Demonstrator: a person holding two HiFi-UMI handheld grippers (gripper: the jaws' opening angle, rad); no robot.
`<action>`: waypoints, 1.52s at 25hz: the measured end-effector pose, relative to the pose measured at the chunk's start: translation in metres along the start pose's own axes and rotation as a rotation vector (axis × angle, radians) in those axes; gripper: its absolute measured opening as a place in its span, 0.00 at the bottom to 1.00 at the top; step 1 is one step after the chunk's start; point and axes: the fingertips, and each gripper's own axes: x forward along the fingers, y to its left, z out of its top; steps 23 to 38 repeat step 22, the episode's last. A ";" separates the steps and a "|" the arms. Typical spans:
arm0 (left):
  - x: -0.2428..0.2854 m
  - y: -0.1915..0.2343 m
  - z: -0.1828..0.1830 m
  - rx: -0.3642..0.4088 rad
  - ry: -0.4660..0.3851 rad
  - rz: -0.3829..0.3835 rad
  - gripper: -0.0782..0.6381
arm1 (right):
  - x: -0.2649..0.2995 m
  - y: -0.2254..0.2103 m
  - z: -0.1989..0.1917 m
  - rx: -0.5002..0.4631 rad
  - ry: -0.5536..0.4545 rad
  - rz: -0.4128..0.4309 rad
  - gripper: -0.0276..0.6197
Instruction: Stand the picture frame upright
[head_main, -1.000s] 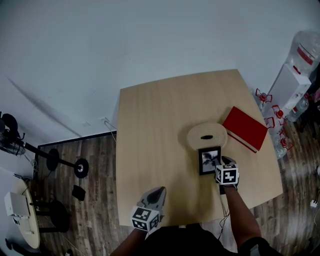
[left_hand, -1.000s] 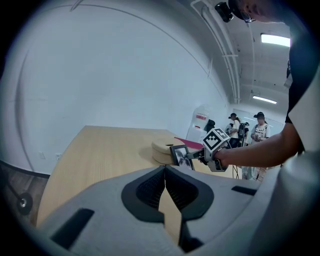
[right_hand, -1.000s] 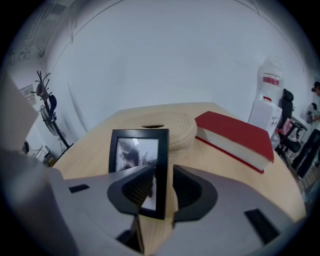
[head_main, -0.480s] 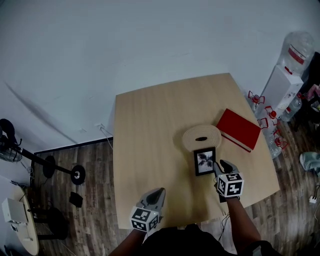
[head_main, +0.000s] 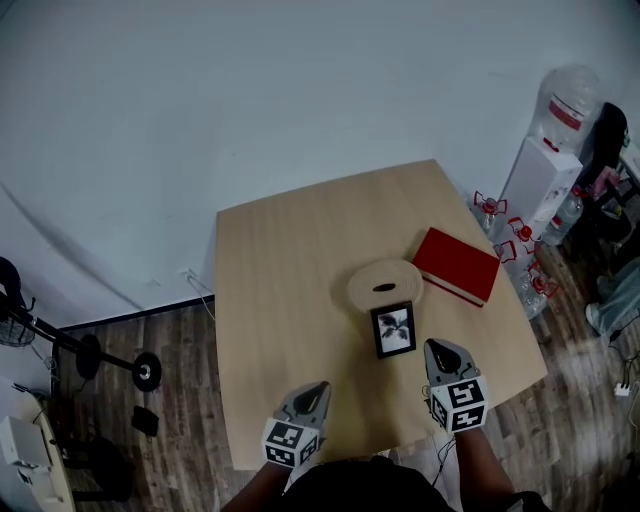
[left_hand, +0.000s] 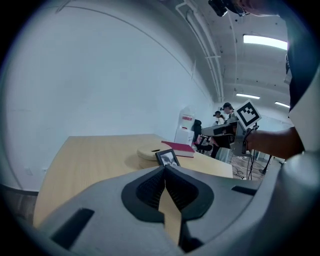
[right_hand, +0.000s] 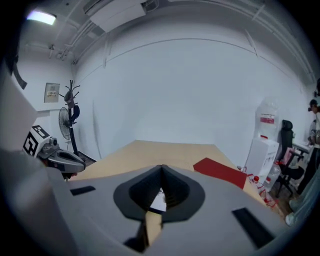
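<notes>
picture frame (head_main: 393, 330) stands upright on the table (head_main: 280, 300), just in front of the round wooden disc (head_main: 385, 285), touched by neither tool. right gripper (head_main: 445, 352), at the frame's edge a second ago, has drawn back, its jaws just closed on nothing; left gripper (head_main: 312, 392) is likewise clenched and empty. task appears complete.

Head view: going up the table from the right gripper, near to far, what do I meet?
Right gripper, jaws just closed, empty → black picture frame → round pale wooden disc with a slot. Flat red book omitted: level with the disc.
</notes>
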 end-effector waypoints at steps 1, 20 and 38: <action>0.001 -0.002 0.002 0.006 -0.004 -0.005 0.12 | -0.006 0.001 0.004 -0.012 -0.016 -0.001 0.06; -0.004 -0.022 0.006 0.106 -0.007 -0.043 0.12 | -0.038 0.031 0.038 -0.024 -0.157 0.035 0.06; -0.007 -0.021 0.006 0.110 -0.007 -0.044 0.12 | -0.038 0.036 0.042 -0.017 -0.172 0.043 0.06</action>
